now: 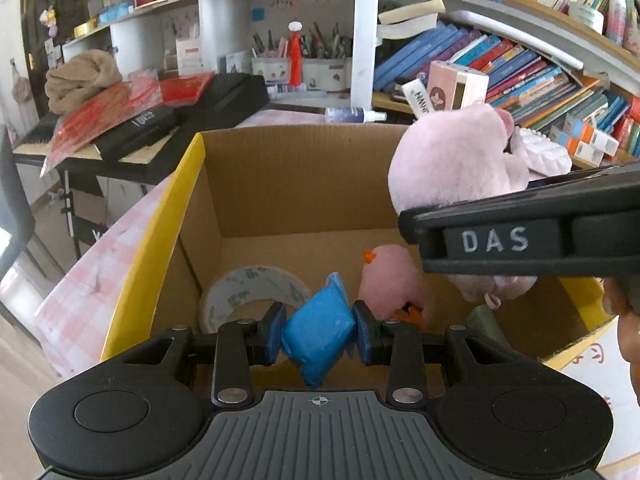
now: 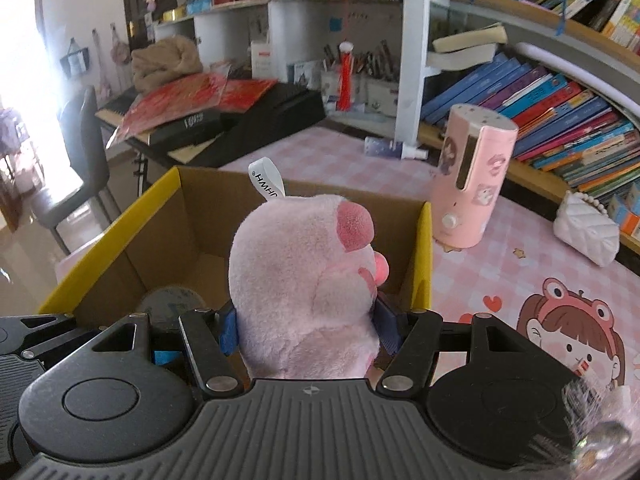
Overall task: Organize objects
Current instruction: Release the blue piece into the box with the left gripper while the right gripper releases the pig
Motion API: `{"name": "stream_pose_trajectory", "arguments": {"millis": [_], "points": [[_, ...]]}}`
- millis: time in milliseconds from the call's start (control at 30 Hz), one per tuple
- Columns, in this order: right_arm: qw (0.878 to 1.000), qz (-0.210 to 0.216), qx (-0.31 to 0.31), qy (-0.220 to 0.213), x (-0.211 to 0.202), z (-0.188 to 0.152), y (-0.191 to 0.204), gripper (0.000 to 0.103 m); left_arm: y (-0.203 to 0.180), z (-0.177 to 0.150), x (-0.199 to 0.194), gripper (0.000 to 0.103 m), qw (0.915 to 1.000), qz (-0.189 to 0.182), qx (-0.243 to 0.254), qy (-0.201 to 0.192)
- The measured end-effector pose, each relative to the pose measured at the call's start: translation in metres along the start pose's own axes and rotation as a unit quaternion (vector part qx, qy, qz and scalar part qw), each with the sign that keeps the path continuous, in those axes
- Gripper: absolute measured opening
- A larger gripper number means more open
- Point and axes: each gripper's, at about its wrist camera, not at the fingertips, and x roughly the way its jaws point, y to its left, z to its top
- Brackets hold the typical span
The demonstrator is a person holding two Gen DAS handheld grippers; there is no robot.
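My left gripper [image 1: 319,332] is shut on a small blue packet [image 1: 318,334], held over the open cardboard box [image 1: 296,184] with yellow flaps. On the box floor lie a roll of tape [image 1: 252,296] and a small pink chick toy [image 1: 390,286]. My right gripper [image 2: 308,326] is shut on a pink plush pig [image 2: 304,280] with a white tag, held above the box's near right side. In the left wrist view the same pink plush pig [image 1: 456,168] hangs at the right behind the black body of the right gripper marked DAS.
The box [image 2: 424,248] stands on a pink checked tablecloth [image 2: 500,280]. On the cloth sit a pink cylindrical device [image 2: 472,184], a white quilted purse [image 2: 586,232] and a small spray bottle [image 2: 390,148]. Bookshelves [image 2: 560,120] run behind; a keyboard with red bags [image 1: 120,120] stands left.
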Motion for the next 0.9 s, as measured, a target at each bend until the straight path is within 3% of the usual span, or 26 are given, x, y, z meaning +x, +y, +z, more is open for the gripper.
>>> {"name": "stream_pose_trajectory", "arguments": {"millis": [333, 600, 900], "points": [[0.999, -0.001, -0.025, 0.033, 0.023, 0.0, 0.003, 0.062, 0.002, 0.001, 0.01, 0.036, 0.9999, -0.003, -0.005, 0.013], [0.996, -0.004, -0.072, 0.059, 0.038, 0.004, 0.016, 0.063, 0.003, 0.001, 0.007, 0.038, 1.0, -0.006, 0.0, 0.0], [0.995, -0.008, -0.074, 0.07, 0.038, 0.004, 0.017, 0.07, 0.007, -0.002, -0.006, 0.06, 0.9997, -0.004, -0.003, -0.024]]}}
